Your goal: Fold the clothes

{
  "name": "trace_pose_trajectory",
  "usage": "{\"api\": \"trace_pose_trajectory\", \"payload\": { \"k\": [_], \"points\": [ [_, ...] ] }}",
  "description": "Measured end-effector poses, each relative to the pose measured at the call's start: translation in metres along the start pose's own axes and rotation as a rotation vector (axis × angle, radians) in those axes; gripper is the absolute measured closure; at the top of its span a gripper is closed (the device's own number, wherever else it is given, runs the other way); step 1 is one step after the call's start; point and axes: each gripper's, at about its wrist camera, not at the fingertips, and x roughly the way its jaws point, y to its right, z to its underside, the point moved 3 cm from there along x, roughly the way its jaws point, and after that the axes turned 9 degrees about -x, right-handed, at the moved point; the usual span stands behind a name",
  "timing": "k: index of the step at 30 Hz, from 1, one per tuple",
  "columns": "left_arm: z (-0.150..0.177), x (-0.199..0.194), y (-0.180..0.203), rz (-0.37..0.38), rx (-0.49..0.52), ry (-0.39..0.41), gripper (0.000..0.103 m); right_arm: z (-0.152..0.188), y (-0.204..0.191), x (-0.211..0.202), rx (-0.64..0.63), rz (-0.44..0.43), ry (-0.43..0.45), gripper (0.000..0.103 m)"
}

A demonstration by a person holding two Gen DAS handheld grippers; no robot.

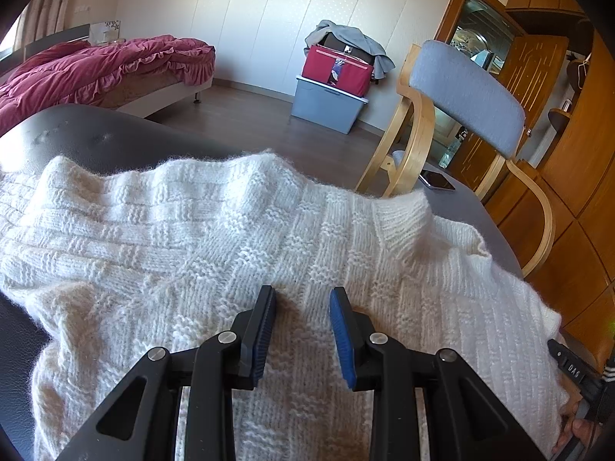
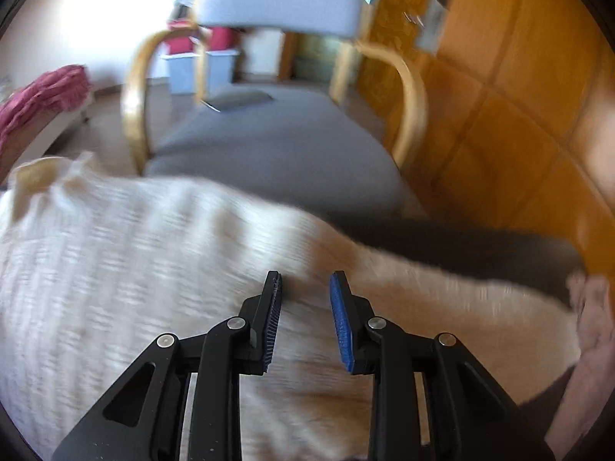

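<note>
Sweater: a white knitted sweater [image 1: 238, 238] lies spread over the dark table [image 1: 96, 134], rumpled along its far edge, its ribbed collar [image 1: 403, 223] standing up toward the right.
Progress: I see no clean fold line; the knit looks mostly opened out, with bunching at its left edge. That could suit a garment laid out for folding or one partway through. I cannot settle which.
Left claw: my left claw [image 1: 303, 299] hovers low over the middle of the sweater, jaws parted to a moderate gap, nothing between the blue pads; whether the tips touch the knit I cannot tell.
Right claw: my right claw [image 2: 305, 286] is likewise parted and empty, above the sweater [image 2: 134, 261] near its right-hand edge, where the table [image 2: 461, 246] shows dark beyond; this view is smeared by motion.
Surroundings: a grey-cushioned wooden chair [image 2: 276, 146] stands just past the table.
</note>
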Motion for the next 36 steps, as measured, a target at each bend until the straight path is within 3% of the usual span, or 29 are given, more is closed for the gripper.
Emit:
{"api": "trace_pose_trajectory", "payload": {
  "k": [2, 7, 10, 13, 15, 17, 19, 23, 27, 29, 33, 36],
  "points": [
    [0.000, 0.000, 0.000, 0.003, -0.002, 0.000, 0.074, 0.002, 0.014, 0.004, 0.067, -0.026, 0.006, 0.055],
    [0.002, 0.000, 0.000, 0.010, -0.007, 0.003, 0.074, 0.003, 0.027, 0.006, 0.133, -0.065, 0.021, 0.055],
    [0.002, -0.001, -0.001, 0.017, -0.013, 0.003, 0.074, 0.008, 0.039, -0.010, 0.211, -0.116, 0.077, 0.055],
    [0.002, -0.001, -0.001, 0.017, -0.013, 0.004, 0.074, 0.015, 0.048, -0.026, 0.202, -0.084, 0.124, 0.055],
    [0.001, -0.001, -0.001, 0.021, -0.017, 0.004, 0.074, 0.020, 0.053, -0.020, 0.172, -0.043, 0.087, 0.055],
    [0.001, -0.001, -0.002, 0.030, -0.024, 0.003, 0.074, 0.029, 0.066, -0.005, 0.232, -0.107, 0.036, 0.056],
    [0.000, -0.001, -0.004, 0.038, -0.031, 0.002, 0.074, 0.033, 0.084, -0.013, 0.305, -0.152, 0.081, 0.058],
    [0.000, -0.002, -0.008, 0.056, -0.044, 0.000, 0.074, 0.048, 0.127, -0.033, 0.398, -0.084, 0.147, 0.056],
    [-0.001, -0.003, -0.012, 0.068, -0.054, -0.001, 0.074, 0.076, 0.185, -0.052, 0.583, -0.053, 0.191, 0.056],
    [0.000, -0.003, -0.012, 0.067, -0.053, 0.000, 0.074, 0.091, 0.214, -0.062, 0.633, 0.007, 0.199, 0.054],
    [0.000, -0.003, -0.011, 0.068, -0.054, -0.001, 0.074, 0.126, 0.265, -0.078, 0.771, 0.099, 0.199, 0.040],
    [0.000, -0.003, -0.011, 0.069, -0.055, -0.001, 0.074, 0.155, 0.293, -0.082, 0.890, 0.137, 0.168, 0.039]
  ]
}}
